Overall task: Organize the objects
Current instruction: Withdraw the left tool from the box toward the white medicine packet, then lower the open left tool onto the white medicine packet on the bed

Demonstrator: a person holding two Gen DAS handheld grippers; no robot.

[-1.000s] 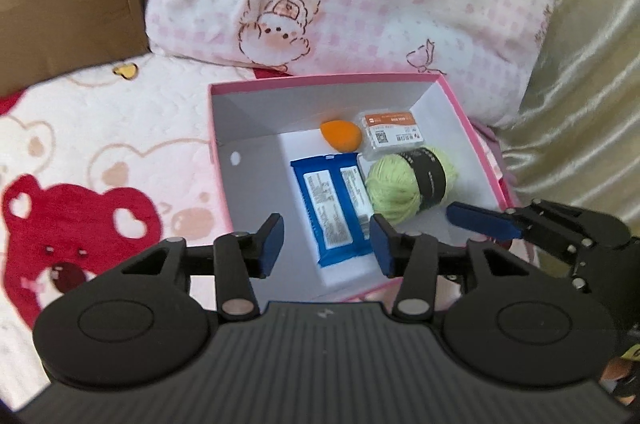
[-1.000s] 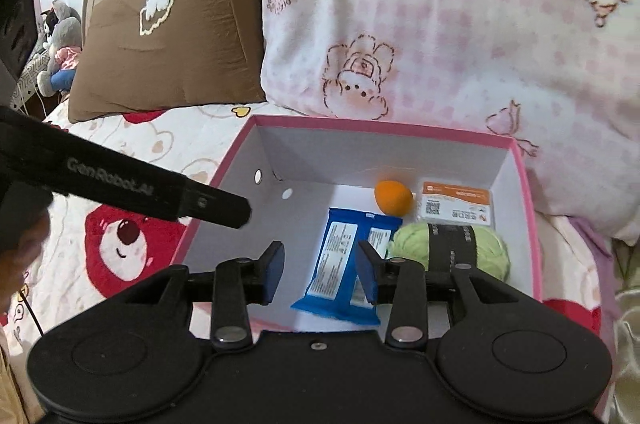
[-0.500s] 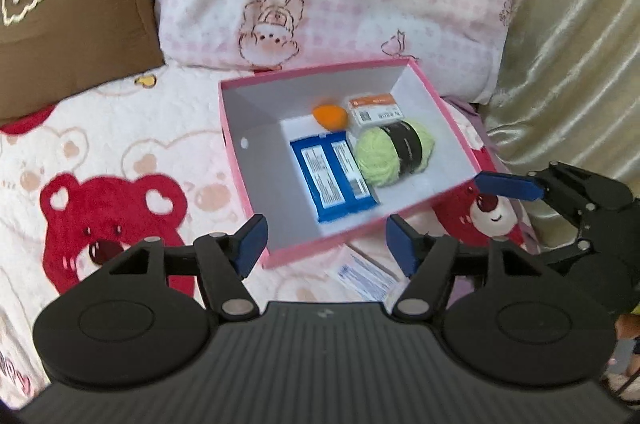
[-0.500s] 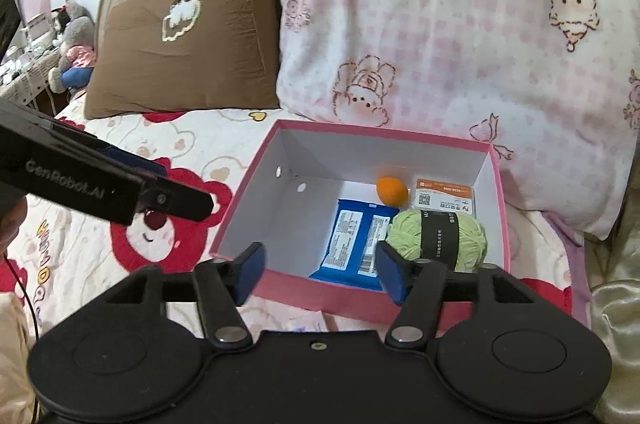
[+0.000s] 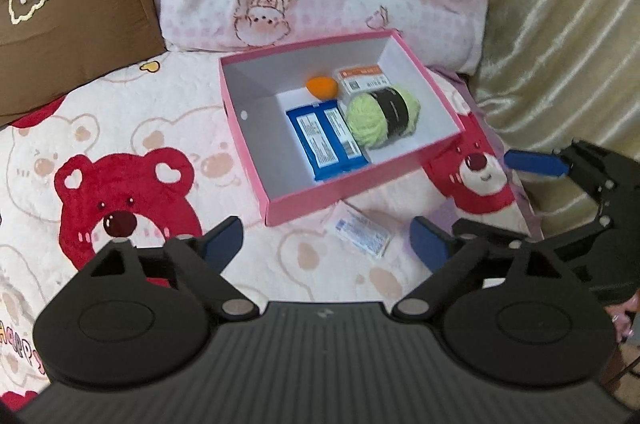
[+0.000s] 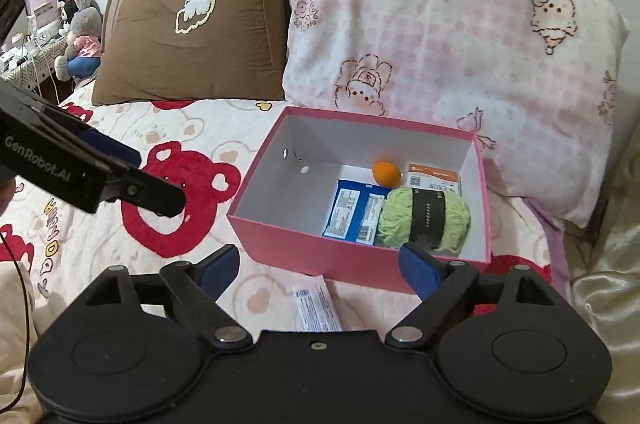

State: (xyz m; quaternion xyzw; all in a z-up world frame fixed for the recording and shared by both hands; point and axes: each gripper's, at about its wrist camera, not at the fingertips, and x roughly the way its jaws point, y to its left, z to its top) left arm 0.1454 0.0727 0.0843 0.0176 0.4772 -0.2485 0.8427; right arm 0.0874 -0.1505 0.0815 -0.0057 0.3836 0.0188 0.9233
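Meanwhile, both the left tool (image 5: pixel 326 244) and right tool (image 6: pixel 320 266) are seen opening, empty, at six o'clock of the pink box (image 6: pixel 320 252).

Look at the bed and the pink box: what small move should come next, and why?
Probably lower a claw over the small white packet on the bedspread and close on it. It lies outside the pink box, by its near wall, while the other items sit inside. Both the left claw and right claw are opening with nothing between their jaws.

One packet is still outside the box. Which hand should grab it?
Probably right: the white packet lies between the right tool's opening, empty jaws. The left tool, also opening, sits slightly off it.
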